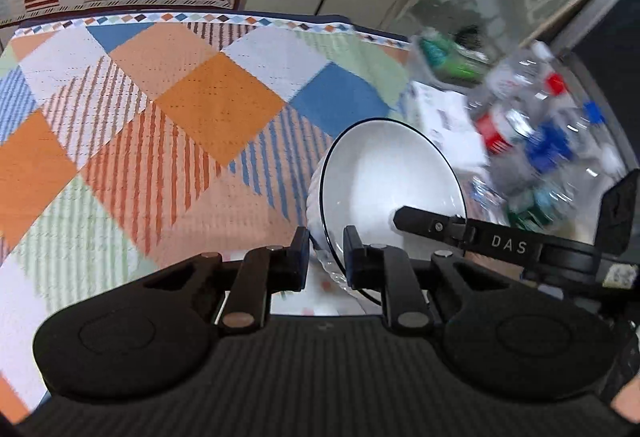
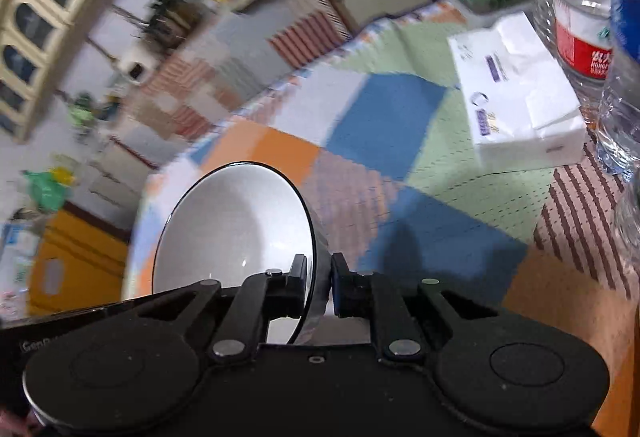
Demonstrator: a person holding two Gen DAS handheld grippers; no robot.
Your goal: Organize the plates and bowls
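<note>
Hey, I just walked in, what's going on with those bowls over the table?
A person is working two handheld tongs, each clamped on the rim of a white bowl. The left tongs grip one black-rimmed white bowl, tilted above the patchwork tablecloth. The right tongs hold a second bowl the same way. A tissue pack and water bottles sit nearby.

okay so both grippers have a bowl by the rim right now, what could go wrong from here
The left gripper and right gripper each pinch only a bowl's thin rim, so the left bowl or right bowl might slip. Water bottles and a tissue pack crowd one side, so a swing could topple them.
</note>
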